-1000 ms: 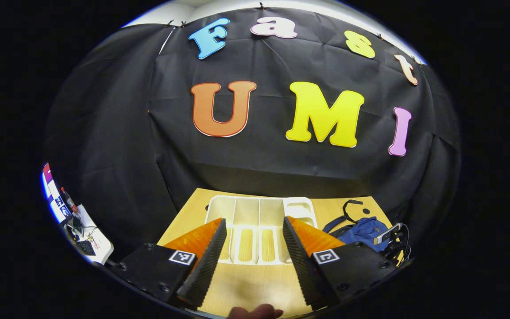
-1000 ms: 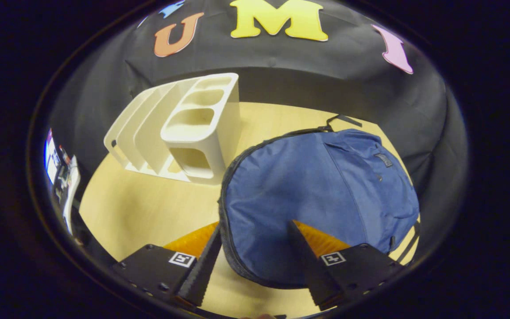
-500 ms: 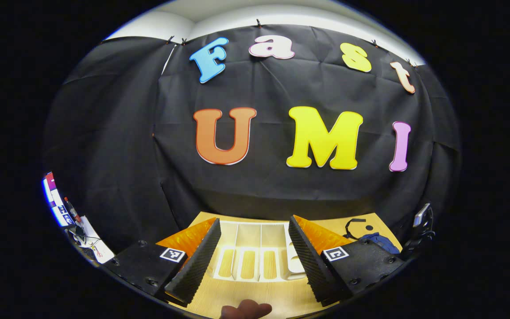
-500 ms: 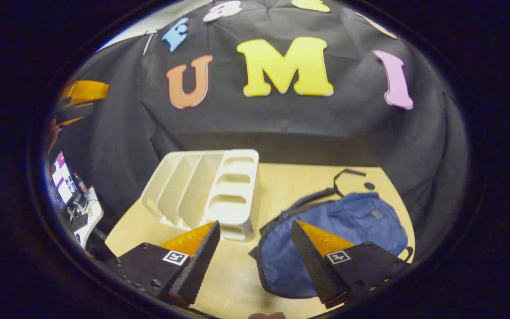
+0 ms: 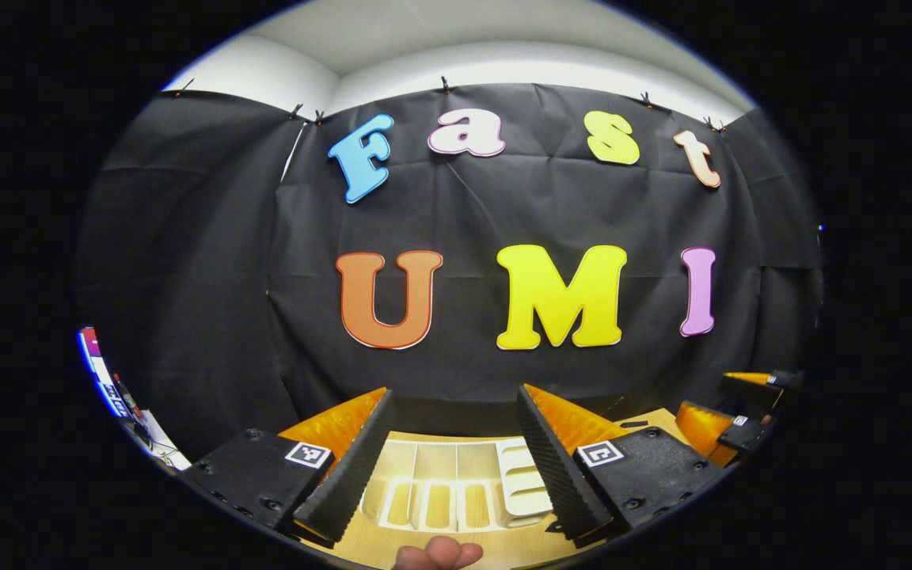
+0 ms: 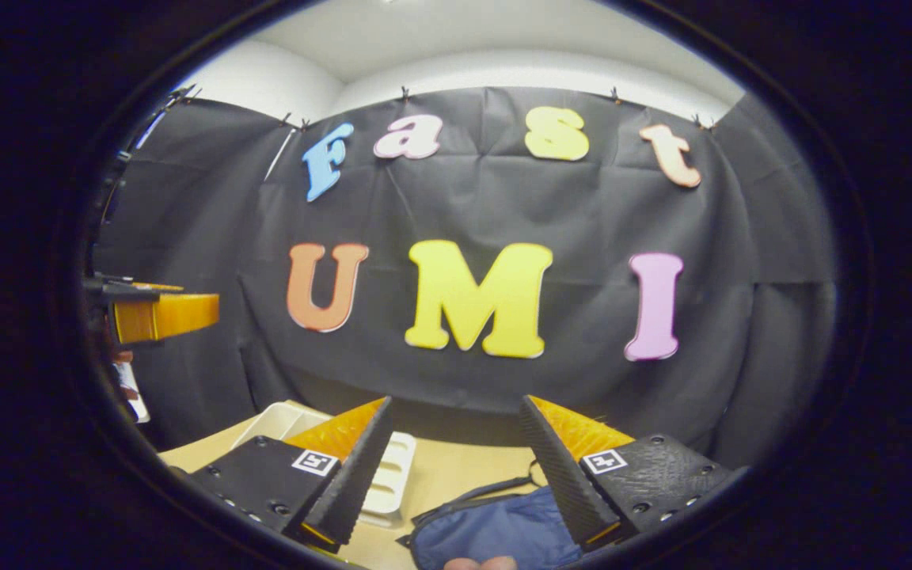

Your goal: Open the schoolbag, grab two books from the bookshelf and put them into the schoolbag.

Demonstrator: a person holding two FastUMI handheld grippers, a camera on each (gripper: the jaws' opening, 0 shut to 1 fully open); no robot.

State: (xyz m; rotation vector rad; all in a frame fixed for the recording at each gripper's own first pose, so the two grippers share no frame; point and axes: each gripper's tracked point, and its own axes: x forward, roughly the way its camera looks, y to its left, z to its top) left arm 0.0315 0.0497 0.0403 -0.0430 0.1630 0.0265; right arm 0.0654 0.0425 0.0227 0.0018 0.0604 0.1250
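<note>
My left gripper (image 5: 454, 392) is open, held high and aimed at the booth wall. Low between its fingers stands the white bookshelf (image 5: 456, 495) on the wooden table, and the slots I can see look empty. My right gripper (image 6: 456, 400) is also open with nothing between its fingers. Below it, at the bottom edge, lies part of the blue schoolbag (image 6: 495, 530) with a dark strap. The white bookshelf (image 6: 394, 467) sits to the bag's left. Each gripper shows in the other's view, the right gripper (image 5: 733, 412) at the right and the left gripper (image 6: 163, 314) at the left.
The black cloth wall rises close behind the wooden table (image 6: 456, 471). A fingertip (image 5: 436, 552) shows at the bottom edge of the left gripper view. A desk with small items (image 5: 119, 392) sits far left, outside the booth.
Both grippers have lifted and tilted up away from the table, so the shelf and the bag have slid to the bottom of the views. Both stay open.
</note>
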